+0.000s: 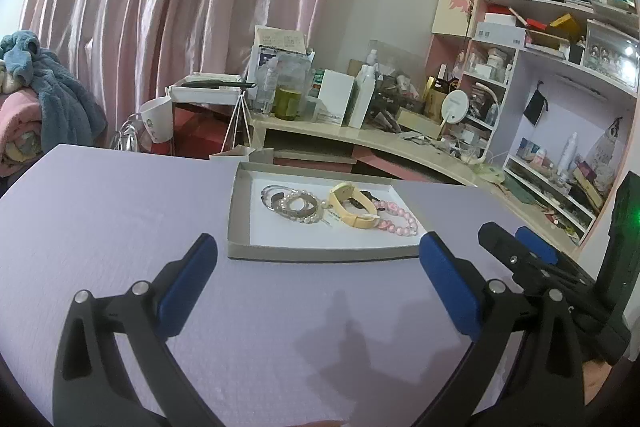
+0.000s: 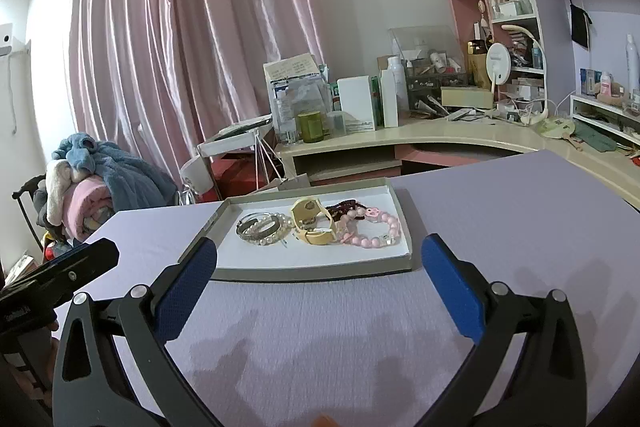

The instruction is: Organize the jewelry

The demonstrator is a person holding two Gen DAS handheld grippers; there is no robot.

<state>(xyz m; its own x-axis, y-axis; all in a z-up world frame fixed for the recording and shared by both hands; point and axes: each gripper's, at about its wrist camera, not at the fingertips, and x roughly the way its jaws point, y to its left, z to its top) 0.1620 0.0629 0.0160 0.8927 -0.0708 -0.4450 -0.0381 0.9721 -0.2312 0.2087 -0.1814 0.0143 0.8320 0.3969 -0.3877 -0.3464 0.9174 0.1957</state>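
Note:
A shallow grey tray (image 1: 240, 211) with a white floor sits on the lavender table (image 1: 100, 211). In it lie a pearl and silver bracelet cluster (image 1: 294, 207), a cream watch band (image 1: 354, 211), a dark item (image 1: 366, 195) and a pink bead bracelet (image 1: 400, 221). My left gripper (image 1: 318, 247) is open and empty, just short of the tray's near rim. My right gripper (image 2: 320, 251) is open and empty, its tips at the tray's (image 2: 312, 269) near corners. The pearl cluster (image 2: 264, 227), watch band (image 2: 314, 225) and pink bracelet (image 2: 372, 231) show there too. The right gripper also appears at the right of the left wrist view (image 1: 516, 243).
A cluttered curved desk (image 1: 360, 135) and pink shelves (image 1: 560, 67) stand behind the table. Pink curtains (image 2: 180, 47) hang behind. A chair piled with blankets (image 2: 88, 179) is far left. The left tool's body (image 2: 60, 275) sits at the left edge of the right wrist view.

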